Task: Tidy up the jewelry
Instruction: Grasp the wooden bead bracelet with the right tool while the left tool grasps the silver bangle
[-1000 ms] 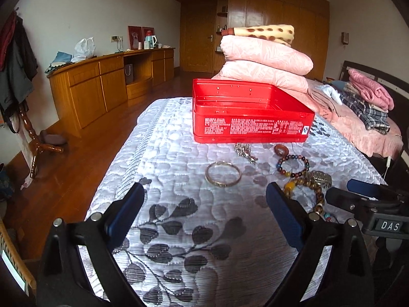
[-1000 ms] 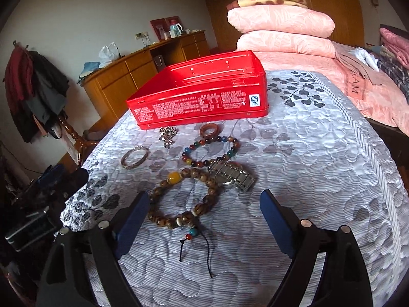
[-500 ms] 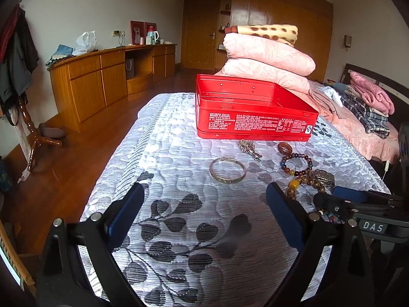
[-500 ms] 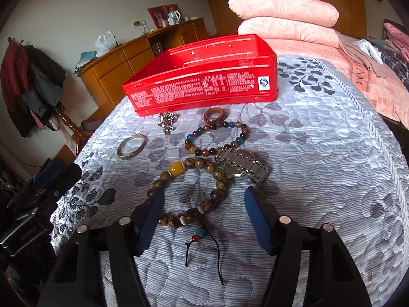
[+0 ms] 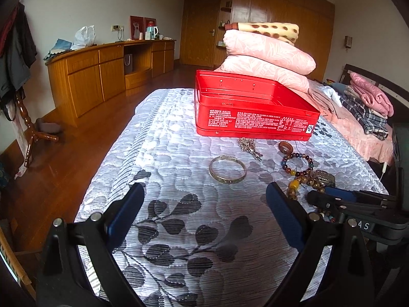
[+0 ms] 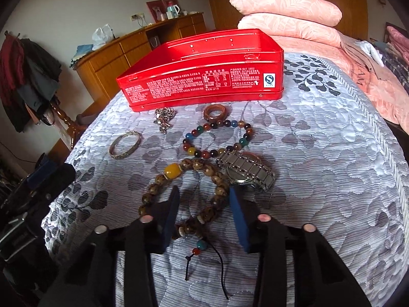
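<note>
An open red tin (image 5: 253, 107) (image 6: 204, 71) stands on the quilted bed. In front of it lie a silver bangle (image 5: 227, 170) (image 6: 125, 144), a silver chain (image 6: 163, 117), a brown ring (image 6: 214, 112), a coloured bead bracelet (image 6: 217, 138), a metal watch (image 6: 245, 172) and a brown wooden bead bracelet (image 6: 194, 199) with a yellow bead. My right gripper (image 6: 204, 204) is partly closed, its jaws straddling the near side of the wooden bead bracelet, still apart from the beads. My left gripper (image 5: 204, 204) is wide open and empty over the quilt, short of the bangle.
Stacked pink pillows (image 5: 268, 58) lie behind the tin. Folded clothes (image 5: 365, 107) lie at the far right. A wooden sideboard (image 5: 102, 69) and a coat stand (image 5: 23, 117) stand to the left, beyond the bed's left edge (image 5: 110, 158).
My right gripper has moved forward and down over the wooden bead bracelet and its jaws have narrowed around it. My left gripper has stayed open, shifting slightly.
</note>
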A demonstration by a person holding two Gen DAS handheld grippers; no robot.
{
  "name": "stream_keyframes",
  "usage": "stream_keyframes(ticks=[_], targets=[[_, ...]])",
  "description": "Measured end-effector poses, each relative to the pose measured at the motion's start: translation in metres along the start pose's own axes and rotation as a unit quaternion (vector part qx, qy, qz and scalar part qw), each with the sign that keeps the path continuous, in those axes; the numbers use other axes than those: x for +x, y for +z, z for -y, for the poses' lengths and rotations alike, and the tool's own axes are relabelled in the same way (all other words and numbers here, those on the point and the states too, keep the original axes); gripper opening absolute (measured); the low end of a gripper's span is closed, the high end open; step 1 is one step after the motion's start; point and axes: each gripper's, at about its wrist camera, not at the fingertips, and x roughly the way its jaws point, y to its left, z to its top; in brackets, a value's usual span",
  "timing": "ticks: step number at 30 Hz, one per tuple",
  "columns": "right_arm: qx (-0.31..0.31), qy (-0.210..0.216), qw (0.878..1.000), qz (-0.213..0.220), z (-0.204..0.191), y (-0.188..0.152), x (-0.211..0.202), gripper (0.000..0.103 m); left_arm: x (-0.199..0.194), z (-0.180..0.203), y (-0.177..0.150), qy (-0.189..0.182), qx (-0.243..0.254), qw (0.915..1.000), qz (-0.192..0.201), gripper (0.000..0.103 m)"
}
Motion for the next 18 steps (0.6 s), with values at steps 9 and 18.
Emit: stream_keyframes(ticks=[9,18], targets=[[0.001,0.006,1.000,0.000,0.009,-0.001,-0.006,0.012,0.005,0.000,0.002,-0.001,-0.006,0.9999,-0.011,0.093],[0.014,-0.003,1.000,0.023,0.028,-0.001,-0.028,0.011,0.030,0.014,0.015,-0.020,-0.006,0.9984,-0.052,0.093]])
